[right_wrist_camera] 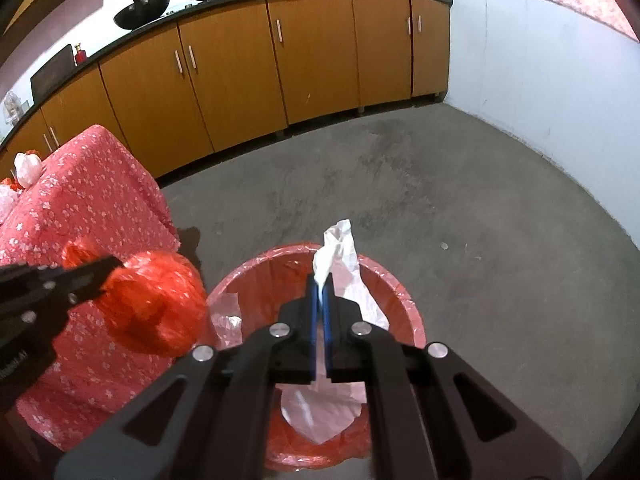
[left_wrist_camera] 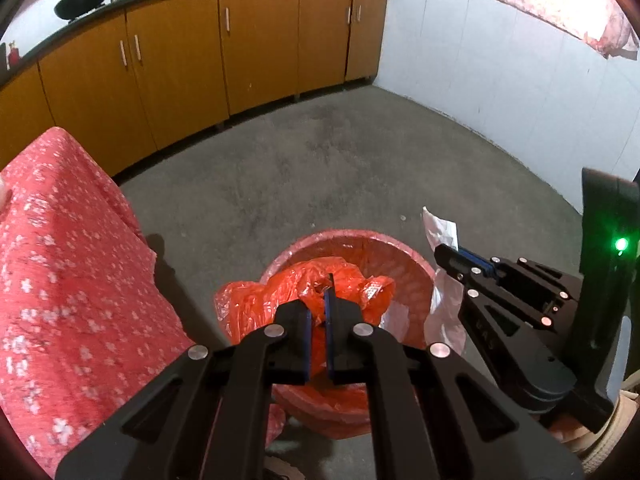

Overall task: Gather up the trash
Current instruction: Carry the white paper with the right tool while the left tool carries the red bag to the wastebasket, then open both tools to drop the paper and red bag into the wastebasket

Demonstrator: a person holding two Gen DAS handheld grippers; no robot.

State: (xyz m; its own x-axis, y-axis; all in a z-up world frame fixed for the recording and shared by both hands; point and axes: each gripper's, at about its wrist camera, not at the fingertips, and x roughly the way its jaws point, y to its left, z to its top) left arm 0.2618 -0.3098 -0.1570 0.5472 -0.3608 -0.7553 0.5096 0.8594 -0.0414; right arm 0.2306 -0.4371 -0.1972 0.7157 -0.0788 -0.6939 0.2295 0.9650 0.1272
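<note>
Hovering over the lined red bin [right_wrist_camera: 404,304] on the grey kitchen floor [right_wrist_camera: 460,200], I had both tools loaded and poised for the drop. My left gripper [left_wrist_camera: 319,312] was clamped on a crumpled orange plastic bag [left_wrist_camera: 304,284], which hung above the near left part of the bin's mouth, some of it bulging out past the rim. My right gripper [right_wrist_camera: 320,304] was pinched tight on a white plastic bag [right_wrist_camera: 340,256], one tail sticking up past the pads and the rest sagging down into the bin's opening. I judged the carrying step all but done: the next move called for letting go, each pair of jaws parting only once its load sat squarely over the liner, the orange one perhaps needing a nudge inward first. Both bags looked thin, glossy and wrinkled, light enough to cling to the pads or drift as they fell. More trash appeared to wait on the table under the red flowered cloth [right_wrist_camera: 92,200] at left, where a small knotted white bag [right_wrist_camera: 27,168] sat near the far edge.
</note>
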